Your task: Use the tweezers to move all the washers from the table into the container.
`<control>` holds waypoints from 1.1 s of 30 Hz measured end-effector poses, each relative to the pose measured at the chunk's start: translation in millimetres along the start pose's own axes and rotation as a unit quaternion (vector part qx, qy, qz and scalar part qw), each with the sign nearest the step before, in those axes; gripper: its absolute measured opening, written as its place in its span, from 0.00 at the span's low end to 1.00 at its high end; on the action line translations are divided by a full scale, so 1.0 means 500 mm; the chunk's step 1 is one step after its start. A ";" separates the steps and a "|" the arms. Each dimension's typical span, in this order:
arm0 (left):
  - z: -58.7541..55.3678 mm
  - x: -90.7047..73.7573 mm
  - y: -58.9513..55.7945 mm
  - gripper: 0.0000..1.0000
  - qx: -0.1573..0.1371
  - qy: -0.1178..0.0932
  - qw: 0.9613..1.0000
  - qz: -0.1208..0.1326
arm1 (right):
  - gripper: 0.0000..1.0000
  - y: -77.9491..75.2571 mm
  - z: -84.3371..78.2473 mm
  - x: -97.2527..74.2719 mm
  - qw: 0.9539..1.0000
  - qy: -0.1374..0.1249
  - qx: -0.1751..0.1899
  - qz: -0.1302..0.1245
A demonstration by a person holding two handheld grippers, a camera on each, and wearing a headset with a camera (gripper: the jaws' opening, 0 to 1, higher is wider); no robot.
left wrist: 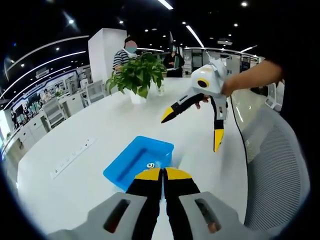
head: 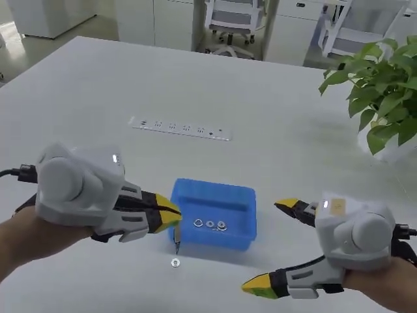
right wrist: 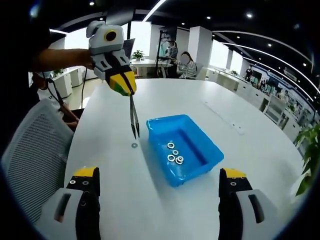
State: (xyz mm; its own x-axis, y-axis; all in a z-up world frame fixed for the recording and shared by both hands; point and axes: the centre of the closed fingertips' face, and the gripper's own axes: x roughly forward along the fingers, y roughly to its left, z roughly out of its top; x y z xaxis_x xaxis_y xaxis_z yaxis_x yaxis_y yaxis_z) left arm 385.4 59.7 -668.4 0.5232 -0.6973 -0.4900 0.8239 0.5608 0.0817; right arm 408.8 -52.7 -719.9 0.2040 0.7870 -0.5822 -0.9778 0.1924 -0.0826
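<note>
Pinched in the left tool [head: 171, 218], pressed together on their upper end: the tweezers [head: 176, 242]. Hanging with the long axis close to upright, points aimed down at the counter [head: 85, 85]. In the right gripper view, dropping as 2 thin dark legs straight from the yellow tips and ending just above 1 loose washer [head: 174, 262]; cannot tell whether touching it. Lying flat on the bare counter, just in front of the container [head: 215, 189] and outside its near wall. Blue, rectangular and open-topped, sitting on the counter with the long axis running left to right in the head view, between the 2 tools. Inside, on the floor toward the near wall, a small cluster of washers [head: 210, 224], close together. Spread wide and holding nothing: the right tool [head: 260, 244], up off the counter to the right of the container and aimed toward it. Beyond the container, well apart from it, a white power strip [head: 179, 128] lying flat, long axis roughly parallel to the container's. At the far right edge, a leafy green plant [head: 384, 85].
</note>
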 end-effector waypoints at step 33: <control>-0.039 0.024 -0.004 0.04 -0.013 0.006 1.000 -0.005 | 0.99 0.029 -0.028 0.001 1.000 0.014 0.011 0.007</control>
State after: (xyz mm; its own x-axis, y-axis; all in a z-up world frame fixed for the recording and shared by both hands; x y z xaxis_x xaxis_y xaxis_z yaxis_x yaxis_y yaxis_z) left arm 385.6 58.9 -691.2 0.5125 -0.6979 -0.5002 0.8228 0.5657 0.0537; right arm 394.0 -57.5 -732.7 0.1888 0.7729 -0.6058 -0.9792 0.1953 -0.0560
